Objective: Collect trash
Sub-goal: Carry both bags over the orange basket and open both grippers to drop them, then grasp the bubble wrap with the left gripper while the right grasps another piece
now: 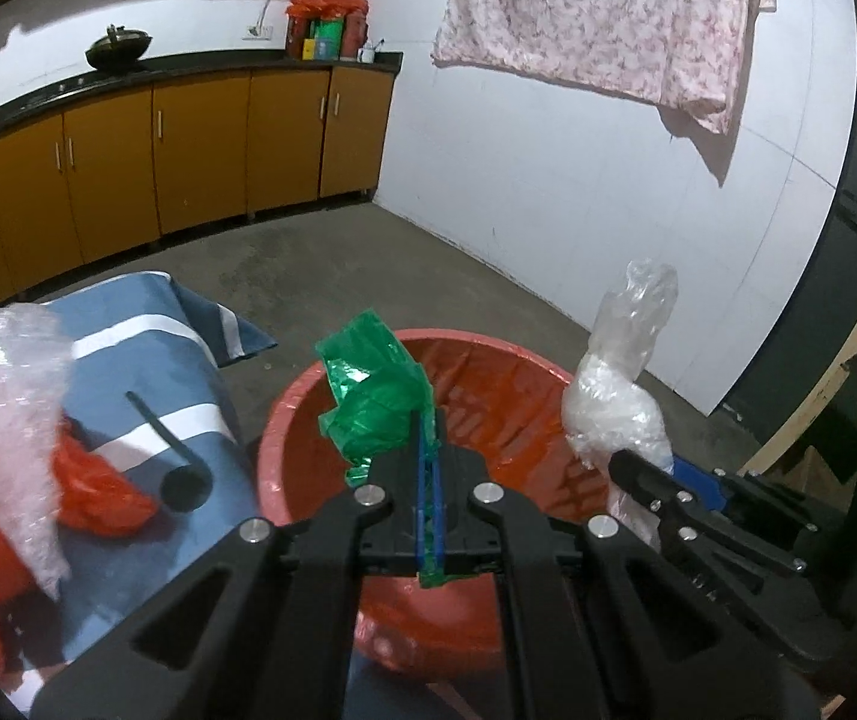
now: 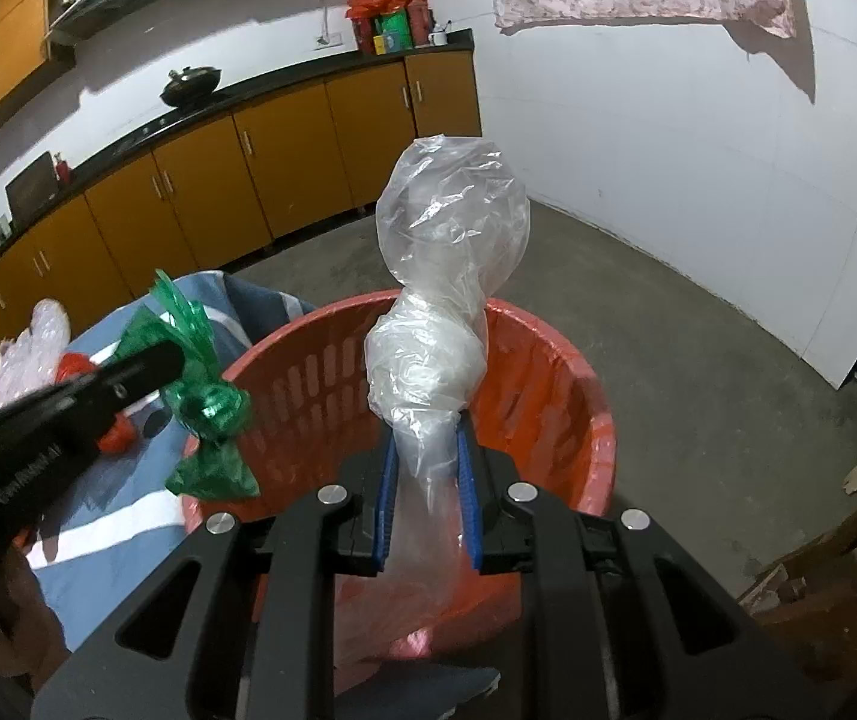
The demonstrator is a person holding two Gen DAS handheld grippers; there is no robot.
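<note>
My left gripper [image 1: 427,426] is shut on a crumpled green plastic wrapper [image 1: 374,396] and holds it over the near rim of the red slotted basket [image 1: 512,402]. My right gripper [image 2: 426,444] is shut on a knotted clear plastic bag [image 2: 446,276] and holds it upright above the same basket [image 2: 554,384]. The clear bag shows in the left wrist view [image 1: 620,396] and the green wrapper in the right wrist view [image 2: 206,396]. On the blue striped cloth [image 1: 146,354] to the left lie bubble wrap [image 1: 2,396] and a red plastic bag [image 1: 98,486].
A black ladle-like tool [image 1: 170,456] lies on the cloth. Orange kitchen cabinets [image 1: 200,144] with a black counter run along the back. A floral sheet [image 1: 602,18] hangs on the white wall. Bare concrete floor [image 2: 698,324] lies beyond the basket. Wooden pieces [image 2: 848,528] stand at the right.
</note>
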